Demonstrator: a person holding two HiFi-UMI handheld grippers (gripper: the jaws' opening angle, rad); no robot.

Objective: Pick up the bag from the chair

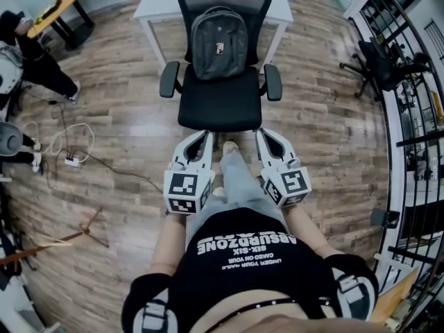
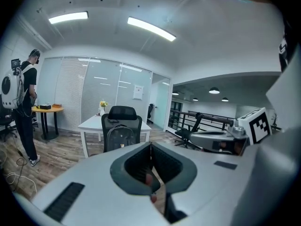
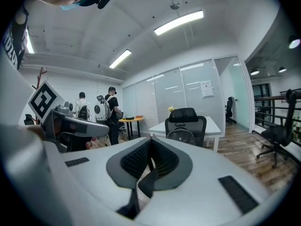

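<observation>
Upper left of head view: a person (image 1: 31, 50) stands by a yellow table (image 1: 61, 4). A cable (image 1: 73, 141) loops on the wood floor (image 1: 125, 103) below.

Lower centre-left: left gripper (image 1: 206, 137), jaws clenched tip to tip, nothing between them. Its own view confirms this.

Centre top: black chair (image 1: 220, 106) faces the holder, just beyond both gripper tips. The bag (image 1: 219, 41), grey, sits upright on the seat, leaning on the backrest, well apart from both grippers. A white table (image 1: 158, 5) stands behind the chair.

Lower centre-right: right gripper (image 1: 262, 136), jaws likewise pressed together, empty.

Right edge: second chair (image 1: 385, 64) beside a black railing (image 1: 416, 141).
</observation>
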